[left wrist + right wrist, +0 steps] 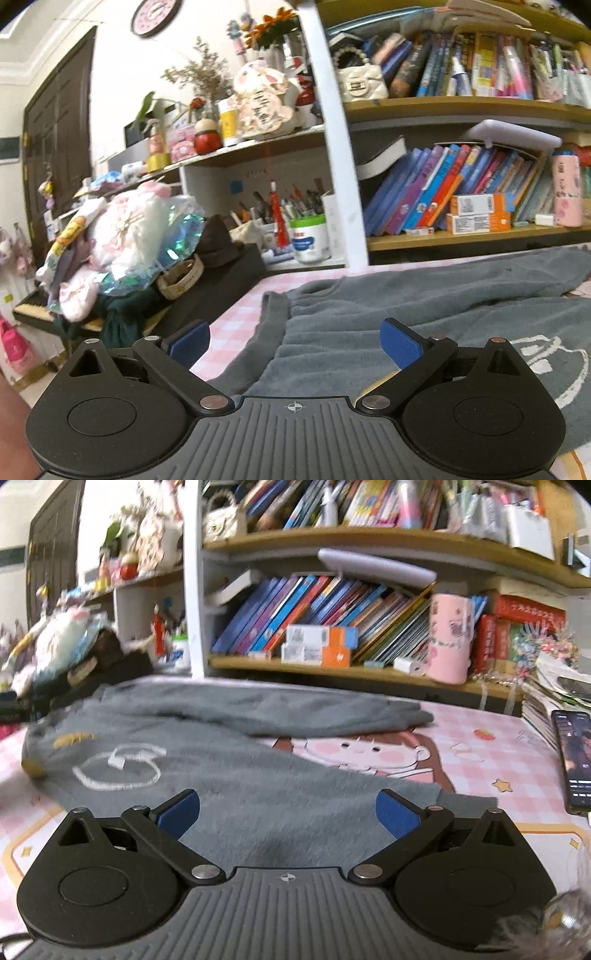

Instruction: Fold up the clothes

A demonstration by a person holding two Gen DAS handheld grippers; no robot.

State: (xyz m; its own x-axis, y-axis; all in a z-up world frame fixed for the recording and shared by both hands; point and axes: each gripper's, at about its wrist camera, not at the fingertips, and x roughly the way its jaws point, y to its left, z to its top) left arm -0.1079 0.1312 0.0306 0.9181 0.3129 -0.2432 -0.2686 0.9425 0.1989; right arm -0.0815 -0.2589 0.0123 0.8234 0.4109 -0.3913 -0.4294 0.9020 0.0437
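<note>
A grey fleece garment (424, 306) with a white outline drawing lies spread flat on a pink checked table cover (236, 325). In the left wrist view my left gripper (293, 345) hangs open just above the garment's ribbed hem near its left edge, nothing between its blue pads (400, 347). In the right wrist view the same garment (229, 775) fills the middle, one sleeve lying along the far side. My right gripper (288, 814) is open over the garment's near right part, holding nothing.
Bookshelves (332, 602) packed with books stand right behind the table. A pile of plush toys and bags (122, 243) sits on a keyboard to the left. A phone (574, 760) and stacked books (550, 698) lie at the table's right edge. A pink cup (448, 638) stands on the lower shelf.
</note>
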